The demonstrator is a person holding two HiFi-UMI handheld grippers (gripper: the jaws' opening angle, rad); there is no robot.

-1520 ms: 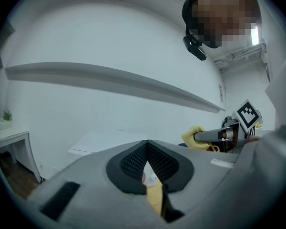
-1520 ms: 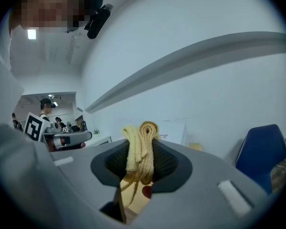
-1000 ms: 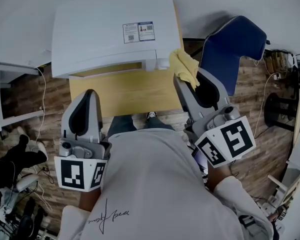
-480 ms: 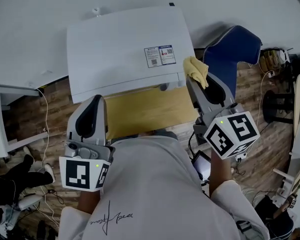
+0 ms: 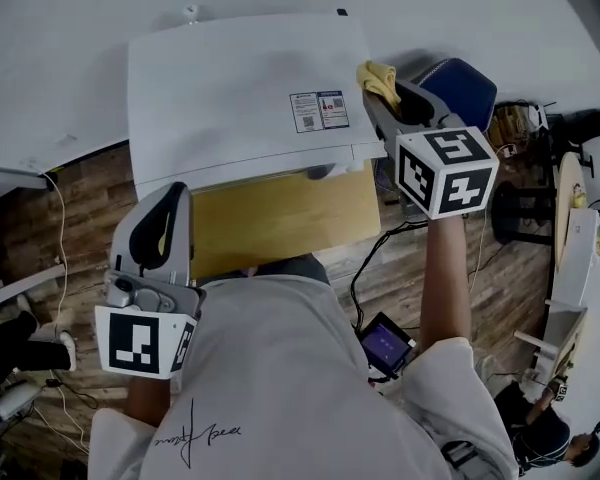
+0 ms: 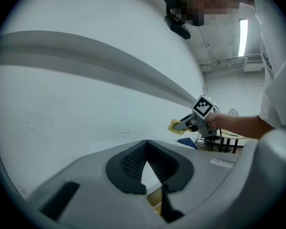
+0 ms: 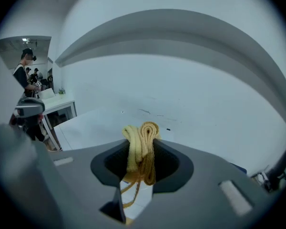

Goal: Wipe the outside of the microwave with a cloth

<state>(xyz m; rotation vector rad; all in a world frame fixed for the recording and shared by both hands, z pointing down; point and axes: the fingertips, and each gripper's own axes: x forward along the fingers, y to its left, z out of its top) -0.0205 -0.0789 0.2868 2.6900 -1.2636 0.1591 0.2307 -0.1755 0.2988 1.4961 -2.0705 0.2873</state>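
The microwave point(image 5: 230, 78) has a smooth white casing with a matt sheen and a printed paper label point(image 5: 318, 111) stuck on top. The cloth point(image 7: 143, 132) is soft yellow looped fabric, bunched in folds. The left gripper point(image 6: 145, 146) and right gripper point(image 7: 142, 144) are matt grey plastic with black ribbed pads point(image 6: 128, 162). The desk point(image 5: 280, 213) is smooth pale wood; the floor point(image 5: 40, 198) is darker grained planks.

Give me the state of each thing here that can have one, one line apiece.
left gripper: shut, nothing between its jaws.
right gripper: shut on the yellow cloth.
yellow cloth: bunched, clamped, at the microwave's right rear edge.
microwave: standing on the wooden table; its door cannot be seen from above.
small device: screen lit.
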